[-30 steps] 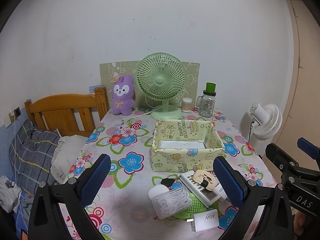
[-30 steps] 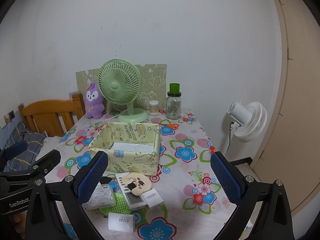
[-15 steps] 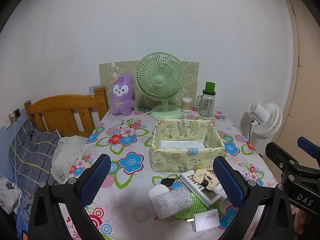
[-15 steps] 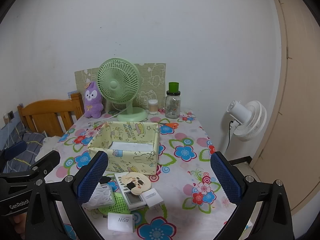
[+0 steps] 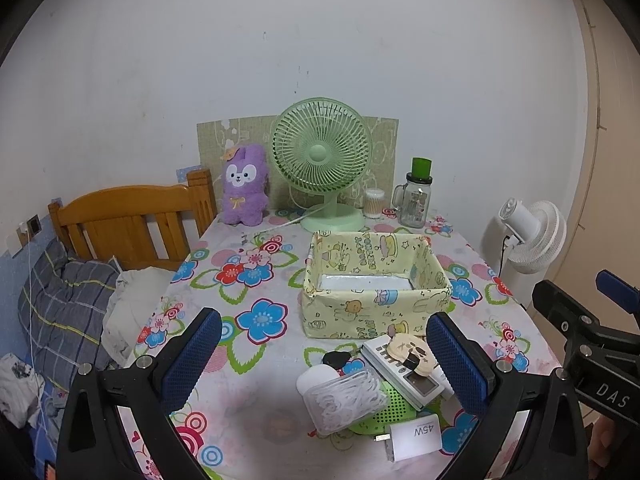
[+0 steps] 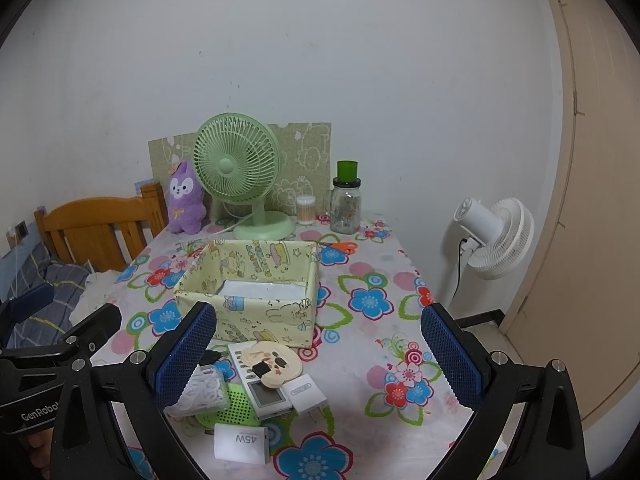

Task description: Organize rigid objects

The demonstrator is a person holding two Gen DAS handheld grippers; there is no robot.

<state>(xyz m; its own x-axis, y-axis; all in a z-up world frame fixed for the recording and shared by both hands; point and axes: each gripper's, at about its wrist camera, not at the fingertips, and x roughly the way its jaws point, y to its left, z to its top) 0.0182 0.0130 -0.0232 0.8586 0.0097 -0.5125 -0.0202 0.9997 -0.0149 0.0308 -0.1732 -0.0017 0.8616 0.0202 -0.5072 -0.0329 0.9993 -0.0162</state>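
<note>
Above the near edge of the table (image 5: pixel 256 364), the left claw (image 5: pixel 320 364) and right claw (image 6: pixel 320 356) both hang spread wide and empty; just below them lies a heap: a white charger (image 6: pixel 241 443) marked 45W, a remote (image 6: pixel 260 384), a green mesh disc (image 6: pixel 232 406), a clear box (image 5: pixel 344 402); beyond it stands a yellow fabric bin (image 5: pixel 376 284), near a green fan (image 5: pixel 322 152).

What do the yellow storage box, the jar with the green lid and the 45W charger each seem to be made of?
Yellow storage box: probably printed fabric, matte, since its walls sag and crease. Jar with the green lid: clear glass or hard plastic, as its contents show through. 45W charger: smooth white plastic, going by its crisp moulded edges.
</note>
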